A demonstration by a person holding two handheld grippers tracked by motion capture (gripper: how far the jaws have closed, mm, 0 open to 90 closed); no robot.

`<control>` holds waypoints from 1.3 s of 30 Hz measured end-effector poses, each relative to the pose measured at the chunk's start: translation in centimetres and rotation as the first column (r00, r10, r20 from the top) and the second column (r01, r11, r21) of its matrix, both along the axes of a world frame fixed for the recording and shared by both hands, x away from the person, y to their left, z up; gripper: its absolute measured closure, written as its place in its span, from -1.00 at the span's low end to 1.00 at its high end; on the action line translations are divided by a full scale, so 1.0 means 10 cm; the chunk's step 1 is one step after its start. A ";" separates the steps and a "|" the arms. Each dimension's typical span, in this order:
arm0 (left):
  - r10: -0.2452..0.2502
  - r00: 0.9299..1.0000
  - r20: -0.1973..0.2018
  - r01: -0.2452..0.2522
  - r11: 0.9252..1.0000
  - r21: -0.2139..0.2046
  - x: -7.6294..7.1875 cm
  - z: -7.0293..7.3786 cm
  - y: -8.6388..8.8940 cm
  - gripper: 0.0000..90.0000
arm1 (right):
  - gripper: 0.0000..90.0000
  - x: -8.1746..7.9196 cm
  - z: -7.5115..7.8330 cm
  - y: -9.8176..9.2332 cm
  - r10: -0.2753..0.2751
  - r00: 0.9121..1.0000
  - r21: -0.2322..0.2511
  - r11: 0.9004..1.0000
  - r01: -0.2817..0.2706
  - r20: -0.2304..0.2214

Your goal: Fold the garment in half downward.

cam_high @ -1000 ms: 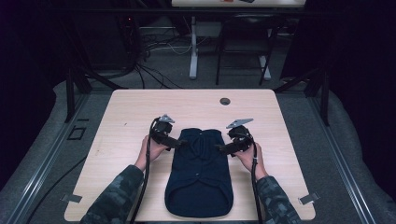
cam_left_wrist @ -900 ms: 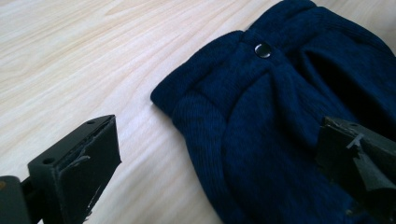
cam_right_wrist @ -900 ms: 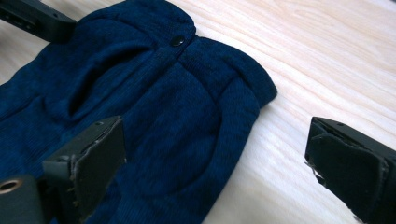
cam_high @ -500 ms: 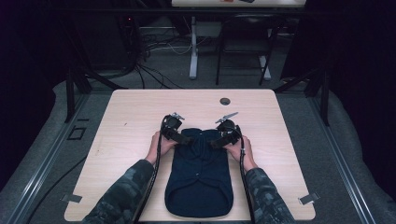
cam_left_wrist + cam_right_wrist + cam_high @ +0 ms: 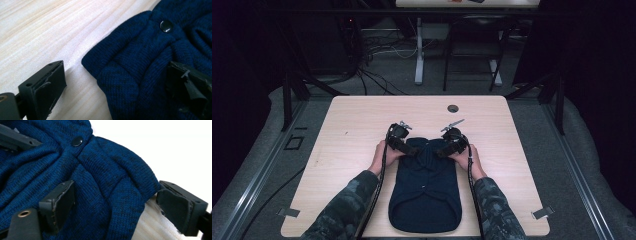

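Navy knit garment [image 5: 426, 185] flat on table [image 5: 347, 125]; both tongs [image 5: 412, 145] [image 5: 441, 145] gaping, straddling top corners, right closing.

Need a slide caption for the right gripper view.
Right gripper open, jaws straddling a folded corner of the navy knit sweater on the table.

A: Any lettering to call out on this one? A label, a brand, a number anywhere?

B: Nothing readable, no words or digits on anything. The snap button [image 5: 166, 26] on the dark blue knit garment [image 5: 427, 190] comes up plain, and the pale wooden table [image 5: 357, 125] carries no markings either.
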State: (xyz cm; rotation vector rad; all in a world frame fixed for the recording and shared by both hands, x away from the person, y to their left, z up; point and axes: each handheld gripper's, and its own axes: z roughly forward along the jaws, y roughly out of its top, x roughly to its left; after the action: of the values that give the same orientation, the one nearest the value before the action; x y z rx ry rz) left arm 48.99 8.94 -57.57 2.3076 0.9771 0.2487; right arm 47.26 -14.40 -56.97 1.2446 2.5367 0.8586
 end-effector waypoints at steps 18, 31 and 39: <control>-0.047 0.999 0.007 0.047 0.999 0.028 -0.14 0.07 -0.05 -0.34 | 0.01 -0.10 0.04 0.04 0.033 0.999 0.015 0.999 -0.033 0.004; -0.078 0.997 -0.013 0.078 0.997 0.028 -0.19 0.12 -0.10 0.18 | 0.27 -0.14 0.04 0.06 0.030 1.000 0.037 0.999 -0.030 0.000; -0.103 0.994 -0.029 0.103 0.994 0.021 -0.19 0.13 -0.11 0.37 | 0.44 -0.16 0.03 0.03 0.064 0.998 0.061 0.996 -0.064 -0.004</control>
State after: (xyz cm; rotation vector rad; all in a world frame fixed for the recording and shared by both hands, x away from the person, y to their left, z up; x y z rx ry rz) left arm 47.06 7.88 -56.32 2.3799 0.8695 0.1865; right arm 45.69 -14.14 -56.67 1.1898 2.5862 0.9536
